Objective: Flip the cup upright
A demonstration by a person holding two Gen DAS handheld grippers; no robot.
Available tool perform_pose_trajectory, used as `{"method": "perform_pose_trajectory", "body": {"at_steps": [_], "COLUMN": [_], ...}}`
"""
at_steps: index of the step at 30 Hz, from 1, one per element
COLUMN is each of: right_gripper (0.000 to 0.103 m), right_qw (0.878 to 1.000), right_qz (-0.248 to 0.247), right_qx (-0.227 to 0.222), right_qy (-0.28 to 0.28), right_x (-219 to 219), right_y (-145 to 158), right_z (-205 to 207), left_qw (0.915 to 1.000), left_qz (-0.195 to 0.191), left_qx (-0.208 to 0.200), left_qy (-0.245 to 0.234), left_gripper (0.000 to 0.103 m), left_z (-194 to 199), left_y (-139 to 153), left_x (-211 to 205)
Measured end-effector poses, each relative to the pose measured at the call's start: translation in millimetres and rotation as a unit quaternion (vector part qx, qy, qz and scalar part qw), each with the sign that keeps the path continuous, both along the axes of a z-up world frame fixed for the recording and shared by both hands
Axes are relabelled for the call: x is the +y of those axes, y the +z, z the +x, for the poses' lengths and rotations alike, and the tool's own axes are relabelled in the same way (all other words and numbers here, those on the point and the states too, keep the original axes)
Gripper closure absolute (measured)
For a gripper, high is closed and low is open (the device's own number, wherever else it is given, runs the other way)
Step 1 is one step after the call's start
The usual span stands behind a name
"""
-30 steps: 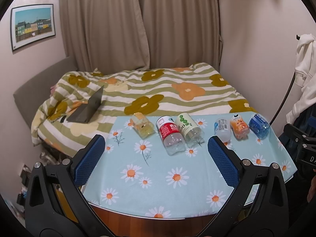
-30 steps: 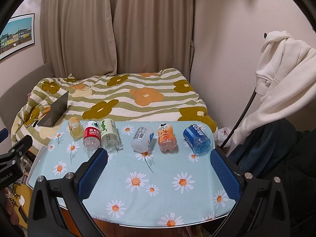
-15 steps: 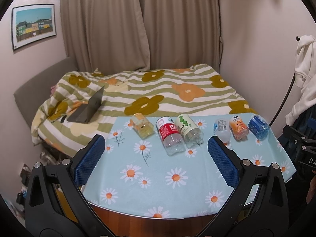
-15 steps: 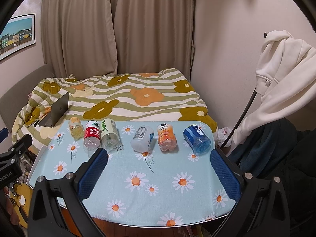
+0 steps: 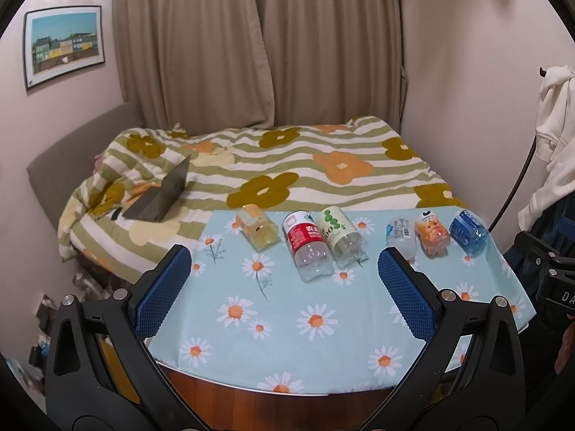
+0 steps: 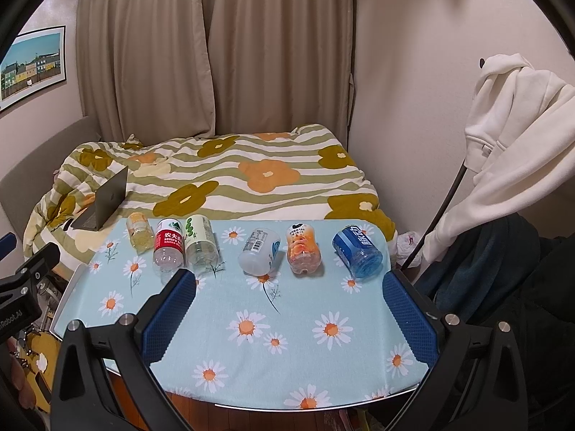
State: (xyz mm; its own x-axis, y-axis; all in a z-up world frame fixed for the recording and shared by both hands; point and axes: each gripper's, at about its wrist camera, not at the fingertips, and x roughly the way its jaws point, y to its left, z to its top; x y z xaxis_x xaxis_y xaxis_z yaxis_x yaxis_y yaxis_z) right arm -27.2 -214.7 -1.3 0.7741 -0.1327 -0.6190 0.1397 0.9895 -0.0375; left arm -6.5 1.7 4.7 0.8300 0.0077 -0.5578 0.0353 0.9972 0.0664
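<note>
Several plastic bottles lie on their sides in a row across the far part of the daisy-print tablecloth [image 5: 287,319]: a yellow one [image 5: 257,230], a red-label one [image 5: 307,248], a green-dot one [image 5: 341,237], a white one [image 6: 259,251], an orange one [image 6: 303,249] and a blue one [image 6: 357,249]. My left gripper [image 5: 284,287] is open and empty, well short of the red-label bottle. My right gripper [image 6: 289,309] is open and empty, short of the white and orange bottles.
A bed with a striped flower duvet [image 5: 287,165] stands right behind the table, with an open laptop [image 5: 161,197] on it. A white hoodie [image 6: 510,151] hangs on a stand at the right. The table's near edge [image 6: 287,407] is just ahead of my fingers.
Both views have shifted very slightly; the bottles have not moved and both grippers stay open.
</note>
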Motion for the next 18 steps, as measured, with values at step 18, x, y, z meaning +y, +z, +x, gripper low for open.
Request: {"method": "perform_pose_trajectory", "body": {"at_steps": [18], "right_gripper": [0.0], "right_qw": [0.997], "right_qz": [0.023], "right_qx": [0.05], "right_qy": [0.051], "right_x": [-14.2], "right_y": [-19.8], "right_z": [41.6], "left_qw": [0.9964], "left_qz": [-0.011], "left_qx": [0.055], "left_qy": [0.063], "left_gripper": [0.0], "left_z": [47.4], "left_y": [-11.9], "left_x": [4.8]}}
